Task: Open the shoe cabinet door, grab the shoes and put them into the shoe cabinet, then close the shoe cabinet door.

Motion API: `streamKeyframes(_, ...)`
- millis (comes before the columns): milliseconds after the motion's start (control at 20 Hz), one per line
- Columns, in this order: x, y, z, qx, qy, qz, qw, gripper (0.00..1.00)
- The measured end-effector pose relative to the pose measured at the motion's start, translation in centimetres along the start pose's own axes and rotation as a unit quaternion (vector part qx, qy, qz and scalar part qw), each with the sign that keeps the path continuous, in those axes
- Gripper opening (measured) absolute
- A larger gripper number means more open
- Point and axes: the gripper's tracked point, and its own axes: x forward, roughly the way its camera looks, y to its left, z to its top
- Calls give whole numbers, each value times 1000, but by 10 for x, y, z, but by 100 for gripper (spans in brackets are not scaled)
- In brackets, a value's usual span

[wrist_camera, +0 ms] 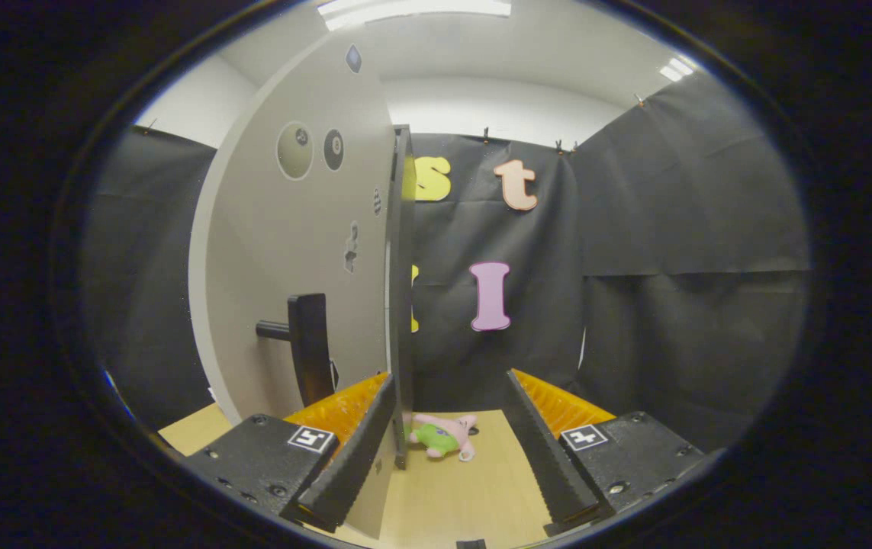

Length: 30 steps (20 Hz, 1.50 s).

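Tongs (447,446) stood wide apart, nothing held between them, pointed forward over a pale wooden table (474,496). Tall light-grey flat-panelled cabinet door (291,252) rose just ahead of the left finger, seen nearly edge-on, its dark leading edge (403,290) running down to a point close beside that finger's tip; whether finger and edge touched could not be told. A black bar-shaped handle (307,347) on a short stub projected from the face of the door, low down, to the left of the edge and outside the span of the fingers. A few small round and dark stickers dotted the upper panel. On the table just beyond the fingertips, right of the door's foot, lay a small pink-and-green soft shoe (442,437) (it read almost like a plush toy, so the shape was hard to be sure of), flopped on its side. Its mate, if any, could not be made out, nor the cabinet's inside. Judged step: the door work, either swinging it open or about to; with the panel standing edge-on it looked part-open already, so the task seemed early, with the shoe not yet picked up. Next move, as judged: finish clearing the door out of the way, then bring the open fingers down and forward to straddle the shoe. That calls for keeping the left finger off the door edge, and a gentle close, since the soft body should squash rather than slip.
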Motion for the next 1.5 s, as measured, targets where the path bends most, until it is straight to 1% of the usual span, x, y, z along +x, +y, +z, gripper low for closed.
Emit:
streamKeyframes(100,-5,15,0,4,-5,-4,1000,94)
streamKeyframes(200,1,19,-1,19,-5,-8,1000,93)
streamKeyframes(300,-4,45,-3,25,-9,-8,1000,93)
streamKeyframes(450,-4,72,-1,17,-23,-1,1000,93)
streamKeyframes(700,4,115,-5,37,-27,18,999,93)
streamKeyframes(900,16,143,-8,41,-24,19,999,93)
streamKeyframes(1050,31,173,-9,32,-24,36,999,93)
streamKeyframes(1250,55,236,-26,3,5,81,997,93)
streamKeyframes(1350,66,259,-44,7,23,102,994,95)
streamKeyframes(1400,71,266,-49,12,30,106,994,98)
streamKeyframes(1500,74,276,-53,22,32,112,993,99)
